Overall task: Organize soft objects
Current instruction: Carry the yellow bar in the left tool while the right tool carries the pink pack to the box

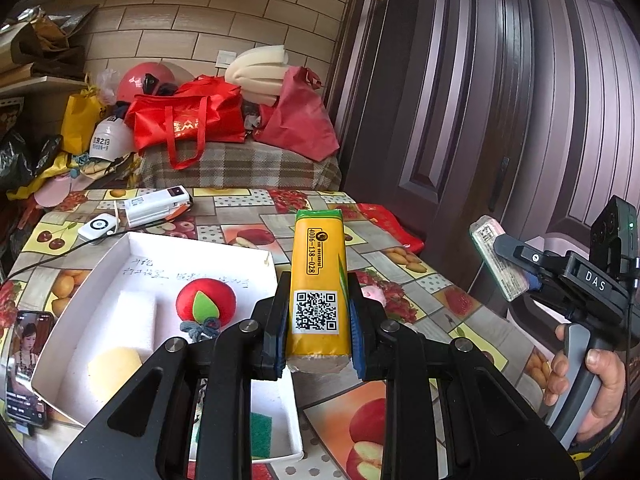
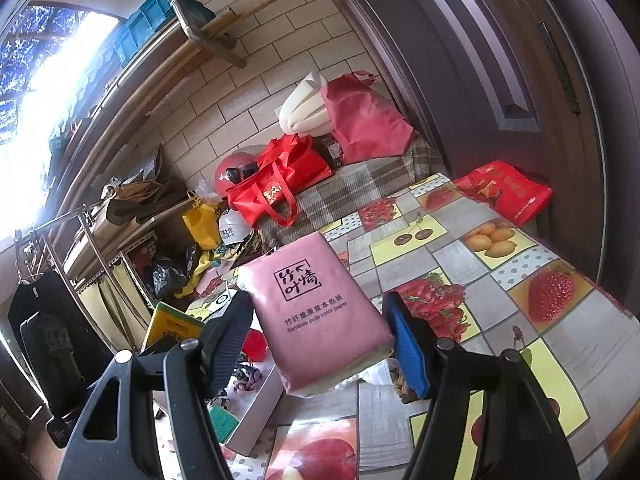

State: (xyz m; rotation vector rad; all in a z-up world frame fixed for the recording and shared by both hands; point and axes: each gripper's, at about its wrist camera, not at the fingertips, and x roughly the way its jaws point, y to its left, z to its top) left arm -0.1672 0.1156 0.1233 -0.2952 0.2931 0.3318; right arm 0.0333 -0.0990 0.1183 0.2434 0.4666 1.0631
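My left gripper (image 1: 317,322) is shut on a yellow tissue pack (image 1: 318,276) with a QR code, held upright above the table beside the white box (image 1: 84,320). The box holds a red plush apple (image 1: 206,304), a white foam block (image 1: 136,320), a pale yellow sponge (image 1: 114,372) and a green scouring pad (image 1: 261,434). My right gripper (image 2: 316,344) is shut on a pink tissue pack (image 2: 316,308), held above the table. In the left wrist view the right gripper (image 1: 520,264) shows at the right edge with the pack (image 1: 498,258) edge-on.
A phone (image 1: 28,364) lies left of the box. A power bank (image 1: 156,204) and white remote (image 1: 98,226) lie at the table's far side, a red bag (image 2: 506,192) at the far right corner. Bags and a helmet crowd the bench (image 1: 240,164) behind. A dark door (image 1: 480,100) stands right.
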